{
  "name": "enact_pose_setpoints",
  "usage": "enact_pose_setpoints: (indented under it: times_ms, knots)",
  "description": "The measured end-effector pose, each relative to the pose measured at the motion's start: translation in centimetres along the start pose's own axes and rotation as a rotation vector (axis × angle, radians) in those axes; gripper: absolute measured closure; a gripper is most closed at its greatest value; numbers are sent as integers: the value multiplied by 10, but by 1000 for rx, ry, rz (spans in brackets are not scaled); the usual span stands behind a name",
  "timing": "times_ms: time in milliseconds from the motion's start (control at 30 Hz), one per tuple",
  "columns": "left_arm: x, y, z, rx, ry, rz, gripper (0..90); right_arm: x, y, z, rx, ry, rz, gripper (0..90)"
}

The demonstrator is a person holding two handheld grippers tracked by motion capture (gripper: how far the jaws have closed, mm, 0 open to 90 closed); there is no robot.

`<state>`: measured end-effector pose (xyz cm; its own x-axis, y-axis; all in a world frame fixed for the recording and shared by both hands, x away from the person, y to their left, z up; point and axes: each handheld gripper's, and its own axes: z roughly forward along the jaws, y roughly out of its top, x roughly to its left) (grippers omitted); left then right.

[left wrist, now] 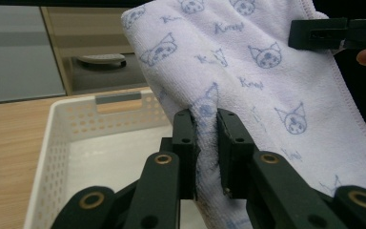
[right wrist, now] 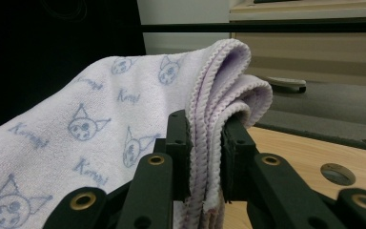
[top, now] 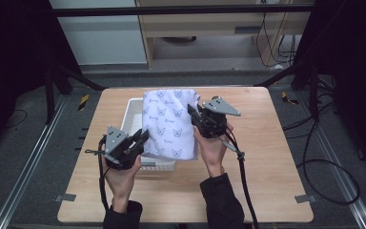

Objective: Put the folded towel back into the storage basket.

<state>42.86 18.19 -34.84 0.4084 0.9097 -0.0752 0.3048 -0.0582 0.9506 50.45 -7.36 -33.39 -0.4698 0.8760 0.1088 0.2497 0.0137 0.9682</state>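
- Folded pale lilac terry towel printed with blue cat faces [top: 168,125], held up above white perforated plastic basket [top: 132,109] on light wooden table [top: 262,157]
- Left gripper [top: 140,138] clamped on towel's near lower edge, jaws narrow with cloth bunched between; seen close in left gripper view [left wrist: 208,143]
- Right gripper [top: 194,113] pinching stacked stitched edges at far side [right wrist: 206,152], likely to keep folds together
- Two-point hold apparently meant to keep towel flat for lowering into basket

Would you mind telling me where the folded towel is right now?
In the high view the towel is held above the white basket at the table's middle, pinched by the left tongs at its near-left corner and the right tongs at its right edge.
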Motion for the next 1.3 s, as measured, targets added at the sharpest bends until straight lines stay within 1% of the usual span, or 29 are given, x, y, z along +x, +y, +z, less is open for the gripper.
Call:
enact_pose_setpoints:
  times_ms: [67, 100, 200, 333, 400, 567, 667, 700, 733, 833, 867, 900, 1033, 1133, 1300]
  knots:
    - [1, 0, -1, -1, 5, -3, 782, 2, 1, 2, 1, 2, -2, 766]
    - [6, 0, -3, -4, 21, -10, 781, 7, 2, 7, 3, 7, -11, 766]
    - [11, 0, -5, -9, 30, -20, 782, 11, 3, 12, 8, 13, -20, 766]
    - [21, -1, -8, -8, 49, -29, 782, 18, 3, 22, 5, 36, -19, 766]
    - [22, -1, -8, -6, 53, -32, 782, 20, 3, 24, 5, 38, -20, 766]
    - [33, -4, -7, 3, 74, -27, 782, 27, 1, 35, 12, 44, -25, 766]
    - [38, -6, -6, 11, 86, -37, 782, 31, -1, 40, 16, 49, -32, 766]
    - [38, -6, -6, 11, 86, -37, 782, 32, -1, 42, 19, 52, -34, 766]
    - [41, -7, -5, 12, 93, -40, 782, 33, -1, 44, 21, 52, -38, 766]
    - [44, -9, -5, 15, 100, -44, 782, 37, -2, 49, 30, 58, -47, 765]
    - [47, -11, -5, 18, 97, -48, 782, 38, -2, 50, 32, 59, -48, 766]
    - [47, -11, -5, 18, 97, -48, 782, 38, -2, 50, 32, 59, -48, 766]
    - [53, -12, -6, 13, 109, -56, 782, 41, -4, 56, 36, 70, -50, 766]
    - [57, -13, -4, 19, 118, -56, 782, 44, -4, 64, 43, 70, -55, 766]
    - [63, -16, 1, 27, 125, -60, 782, 45, -6, 74, 57, 73, -58, 766]
